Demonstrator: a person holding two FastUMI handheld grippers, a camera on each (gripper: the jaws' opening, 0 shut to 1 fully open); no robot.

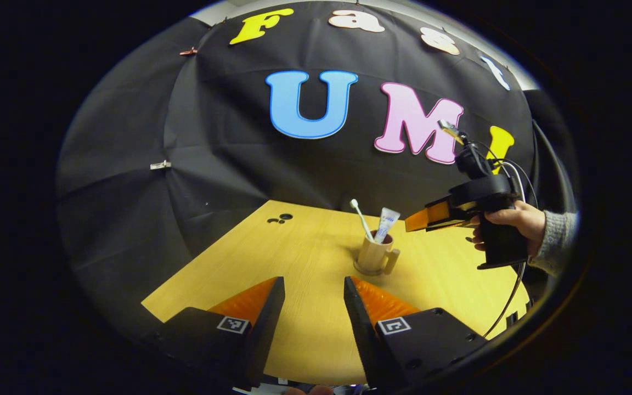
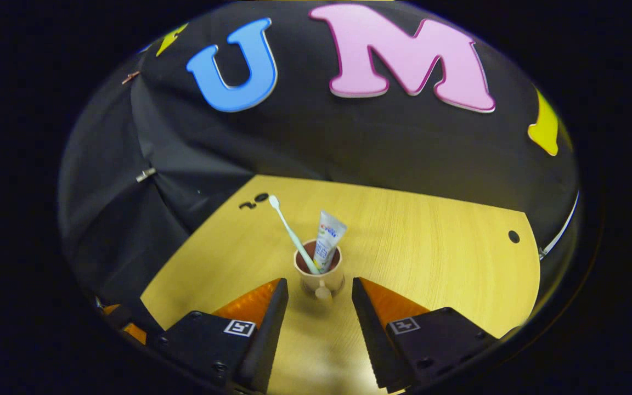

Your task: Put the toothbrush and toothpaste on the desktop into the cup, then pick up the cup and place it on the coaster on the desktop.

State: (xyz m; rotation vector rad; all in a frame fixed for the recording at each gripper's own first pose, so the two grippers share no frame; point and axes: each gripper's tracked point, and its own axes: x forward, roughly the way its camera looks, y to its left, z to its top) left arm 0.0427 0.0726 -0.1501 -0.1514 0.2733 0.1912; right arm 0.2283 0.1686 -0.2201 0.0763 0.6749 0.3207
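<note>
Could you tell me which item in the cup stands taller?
The toothbrush: its head rises above the toothpaste tube beside it in the cup.

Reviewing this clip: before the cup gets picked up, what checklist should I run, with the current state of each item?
1. Toothbrush in the cup: ok, it stands in it, leaning left in the right gripper view.
2. Toothpaste in the cup: ok, upright beside the brush.
3. Right gripper open and lined up: ok, its fingers are spread with the cup's handle just ahead, between them.
4. Left gripper out of the way: ok, open and back from the cup, holding nothing.
5. Cup already gripped: not ok, no finger touches it.
6. Coaster's position: cannot tell; a disc-like base shows under the cup in the left gripper view, which may be it.
</note>
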